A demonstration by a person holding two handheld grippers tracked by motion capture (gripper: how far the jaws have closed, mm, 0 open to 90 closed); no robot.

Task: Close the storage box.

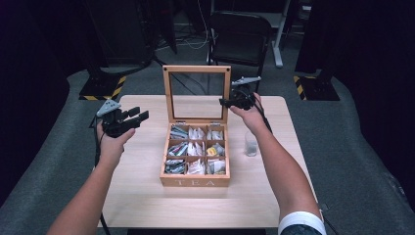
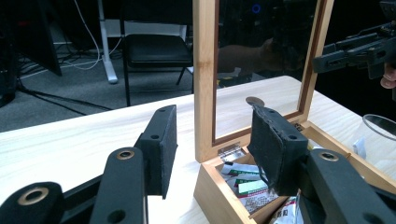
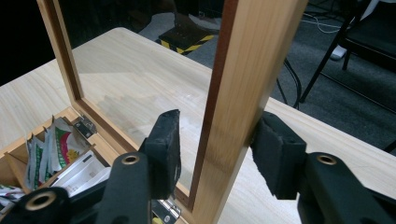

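While the glass lid (image 1: 197, 93) of the tea box (image 1: 195, 181) stands upright at mid-table, its right frame edge is straddled by the right gripper (image 1: 226, 102); whether the pads press cannot be told. The left gripper (image 1: 138, 114) is held empty, jaws apart, over bare table (image 1: 137, 196) at the left. Nine compartments and one glass (image 1: 251, 144) are counted.

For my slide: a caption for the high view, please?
Right gripper straddles the open tea box lid; left gripper waits.
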